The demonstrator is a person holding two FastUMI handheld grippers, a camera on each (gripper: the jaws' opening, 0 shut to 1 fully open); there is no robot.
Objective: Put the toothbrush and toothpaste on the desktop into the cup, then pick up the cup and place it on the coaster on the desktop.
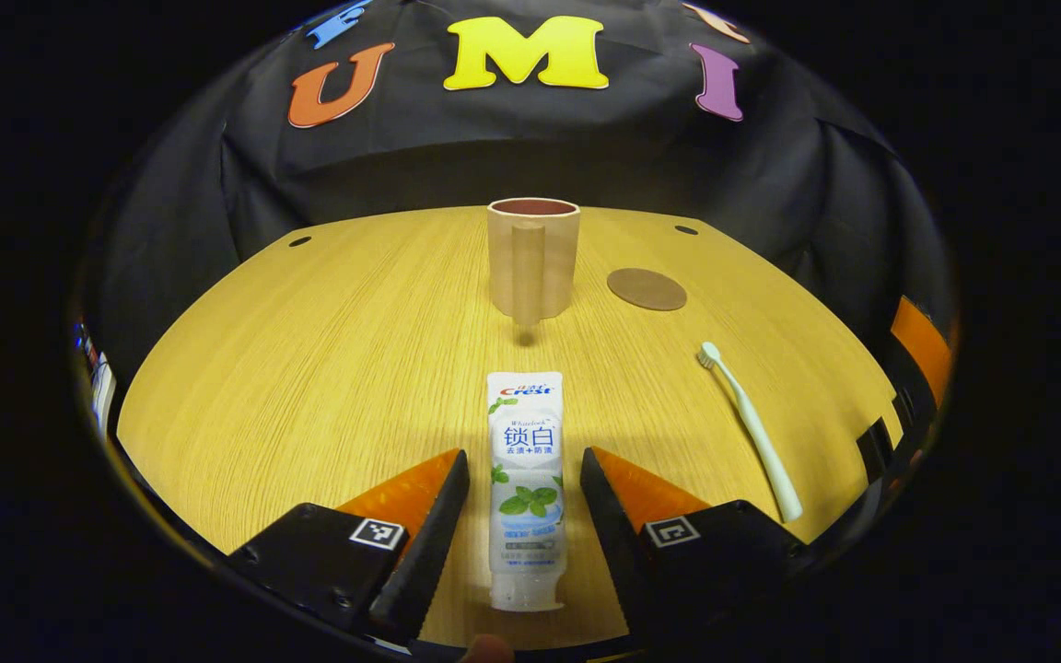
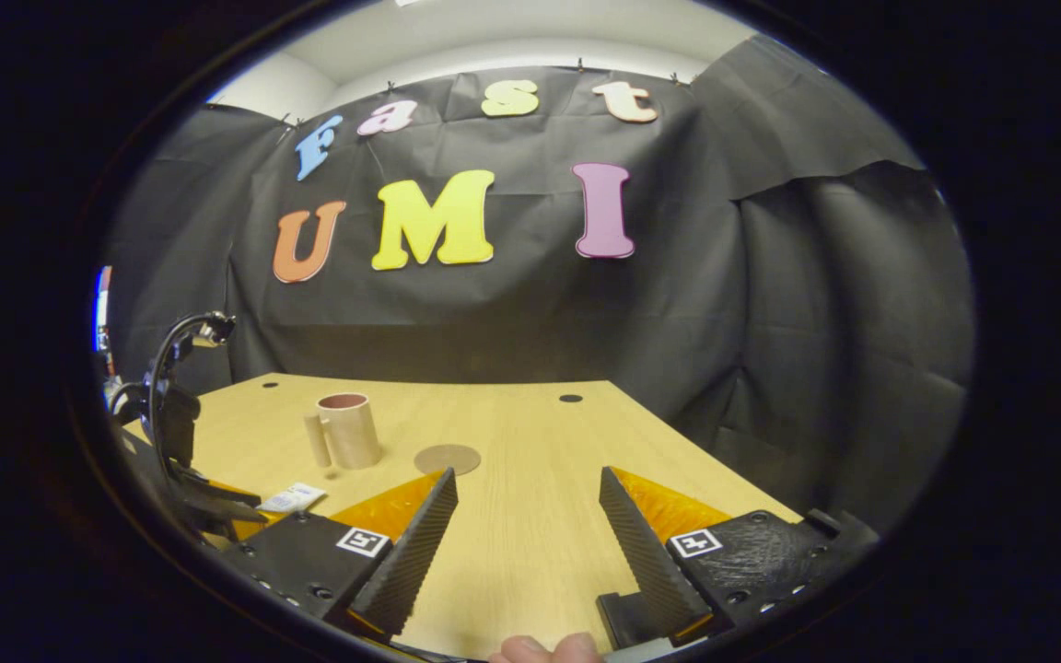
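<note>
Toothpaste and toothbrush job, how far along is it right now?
Nothing is done yet. The toothpaste lies flat on the table between the open jaws of the left gripper, not yet squeezed. The toothbrush lies on the table too. The cup stands empty-looking beside the coaster. The right gripper hovers open, holding nothing. Left: both items into the cup, then cup onto coaster.

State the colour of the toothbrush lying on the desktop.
The toothbrush is a pale mint-white, handle and head alike. It shows best in the left gripper view.
</note>
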